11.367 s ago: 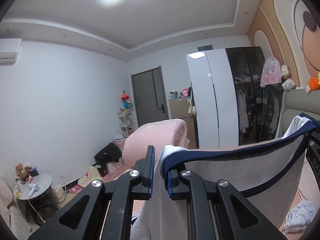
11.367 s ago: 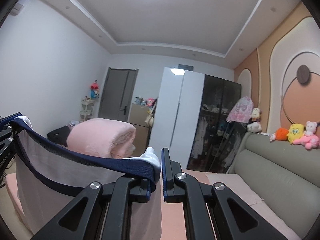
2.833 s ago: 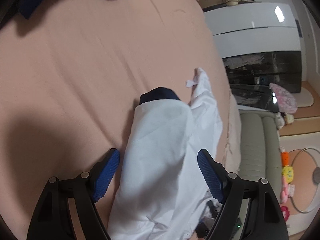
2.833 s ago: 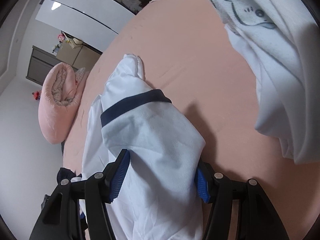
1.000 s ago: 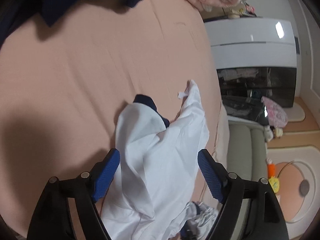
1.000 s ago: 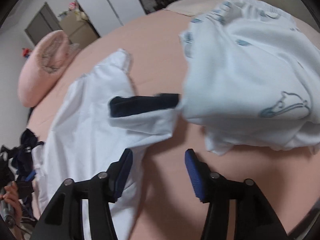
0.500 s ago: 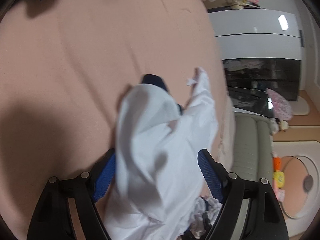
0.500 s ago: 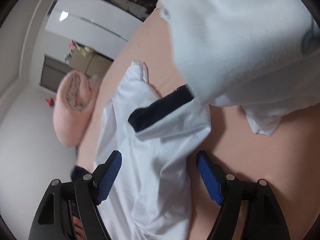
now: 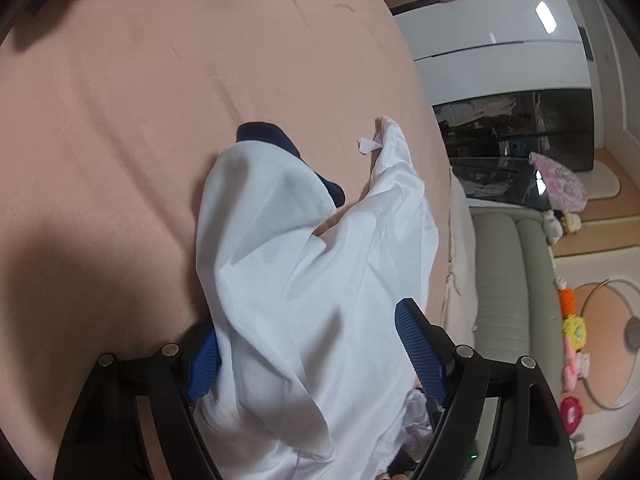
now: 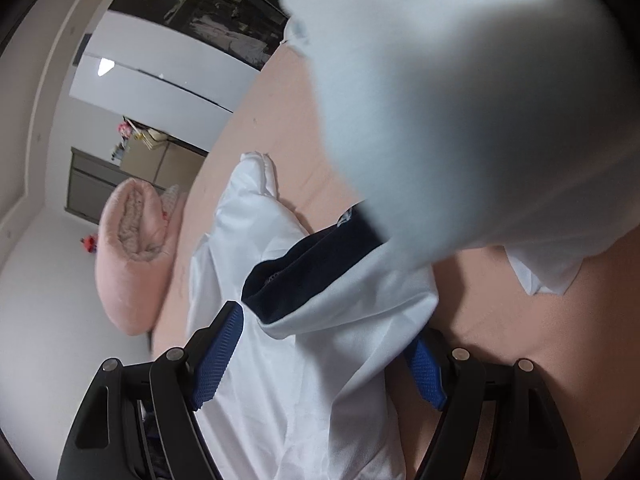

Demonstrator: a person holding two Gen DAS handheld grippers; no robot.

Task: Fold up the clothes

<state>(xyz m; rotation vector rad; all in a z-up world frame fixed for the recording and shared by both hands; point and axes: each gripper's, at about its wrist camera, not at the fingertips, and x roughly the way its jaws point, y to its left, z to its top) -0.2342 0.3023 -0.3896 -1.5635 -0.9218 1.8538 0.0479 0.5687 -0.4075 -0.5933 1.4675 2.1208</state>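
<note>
A white garment (image 9: 304,264) with a navy cuff (image 9: 280,140) lies rumpled on the pink bed sheet (image 9: 160,120). My left gripper (image 9: 316,356) stands open over it, the cloth running between the blue pads and draping over the left one. In the right wrist view the same white garment (image 10: 312,380), with its navy band (image 10: 304,268), passes between the wide jaws of my right gripper (image 10: 320,356), which is open; the cloth covers part of the right pad. No pad visibly presses on the fabric.
A second pale blue-white garment (image 10: 460,100) fills the upper right of the right wrist view, close and blurred. A rolled pink quilt (image 10: 132,248) lies at the bed's far end. A grey sofa (image 9: 512,272) and a wardrobe (image 9: 500,60) stand beyond the bed.
The right gripper's jaws spread wider and the view rolled; it sank closer to the white garment. The left gripper slid over the garment, whose sleeve now drapes over its left pad.
</note>
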